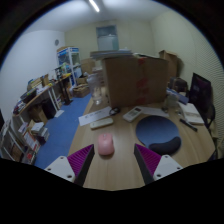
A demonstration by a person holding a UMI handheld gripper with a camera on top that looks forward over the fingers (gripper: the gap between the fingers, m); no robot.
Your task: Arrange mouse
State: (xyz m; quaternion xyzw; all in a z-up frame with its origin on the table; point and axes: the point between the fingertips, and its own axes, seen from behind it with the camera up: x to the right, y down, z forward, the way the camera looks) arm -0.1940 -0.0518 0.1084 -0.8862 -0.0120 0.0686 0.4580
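Observation:
A pink mouse [105, 147] lies on the light wooden desk [118, 170], just ahead of my fingers and a little left of the midline. My gripper [113, 160] is open, its two magenta pads [82, 160] wide apart, with nothing held between them. A round dark blue mouse mat [157, 133] lies on the desk to the right of the mouse, beyond my right finger.
A white keyboard [101, 122] and papers lie further back on the desk. A large cardboard box [135, 80] stands behind them. A monitor [203, 97] stands at the right. Shelves and clutter [35, 110] line the left, over a blue floor.

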